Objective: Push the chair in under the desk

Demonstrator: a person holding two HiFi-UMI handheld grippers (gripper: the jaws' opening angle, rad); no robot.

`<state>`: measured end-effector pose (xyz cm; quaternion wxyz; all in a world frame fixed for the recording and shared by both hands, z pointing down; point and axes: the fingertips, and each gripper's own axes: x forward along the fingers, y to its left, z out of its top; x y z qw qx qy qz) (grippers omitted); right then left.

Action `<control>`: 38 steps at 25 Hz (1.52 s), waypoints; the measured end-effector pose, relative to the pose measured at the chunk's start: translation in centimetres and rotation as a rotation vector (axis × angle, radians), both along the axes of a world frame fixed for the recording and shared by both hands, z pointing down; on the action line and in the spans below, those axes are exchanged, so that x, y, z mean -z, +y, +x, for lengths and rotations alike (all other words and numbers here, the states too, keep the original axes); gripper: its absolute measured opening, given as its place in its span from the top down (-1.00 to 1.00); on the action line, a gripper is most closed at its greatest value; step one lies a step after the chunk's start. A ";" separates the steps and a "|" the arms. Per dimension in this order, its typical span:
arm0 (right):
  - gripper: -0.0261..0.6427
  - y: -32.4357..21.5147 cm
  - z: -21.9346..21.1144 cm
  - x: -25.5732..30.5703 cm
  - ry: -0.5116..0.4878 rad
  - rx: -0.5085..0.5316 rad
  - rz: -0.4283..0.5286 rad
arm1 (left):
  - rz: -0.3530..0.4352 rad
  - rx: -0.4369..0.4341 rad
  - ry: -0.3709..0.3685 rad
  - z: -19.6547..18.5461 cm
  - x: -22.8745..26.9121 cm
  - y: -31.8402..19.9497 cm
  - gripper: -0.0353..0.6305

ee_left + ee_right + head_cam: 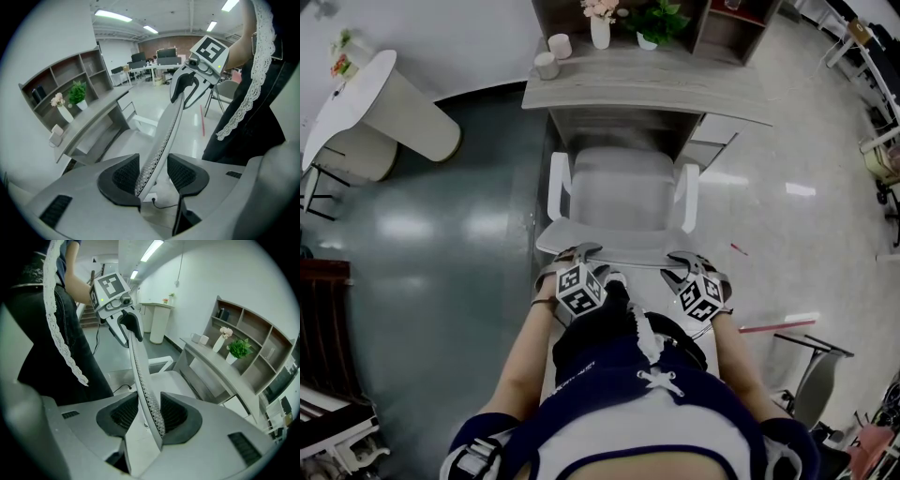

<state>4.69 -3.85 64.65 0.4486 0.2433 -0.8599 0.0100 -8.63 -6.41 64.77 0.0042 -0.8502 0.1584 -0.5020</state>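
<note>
A white chair with a mesh backrest stands facing the grey desk, its seat partly under the desk edge. My left gripper straddles the backrest's top edge at its left end. In the left gripper view my left gripper has the backrest between its pads with a thin gap showing. My right gripper is at the right end of the same edge. In the right gripper view my right gripper has its pads against the backrest.
On the desk stand a flower vase, a potted plant and two cups. A round white table is at the far left. A folding chair and a red stick are on the floor to the right.
</note>
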 end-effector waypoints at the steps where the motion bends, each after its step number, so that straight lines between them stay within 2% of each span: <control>1: 0.51 -0.1 0.0 0.0 0.000 -0.001 -0.001 | 0.000 -0.002 0.001 0.0 0.0 -0.1 0.31; 12: 0.51 -2.6 -0.4 0.0 -0.005 -0.010 -0.027 | 0.017 -0.013 -0.001 -0.4 0.1 -2.9 0.31; 26: 0.51 -5.4 -0.4 0.1 -0.006 -0.023 -0.006 | 0.026 -0.028 -0.003 -0.3 0.1 -5.8 0.32; 32: 0.51 -6.6 -0.3 0.2 -0.019 -0.014 -0.054 | 0.027 -0.041 -0.008 -0.2 0.1 -7.0 0.33; 38: 0.51 -7.9 -0.3 0.2 -0.021 -0.020 -0.063 | 0.030 -0.043 -0.008 -0.3 0.1 -8.3 0.33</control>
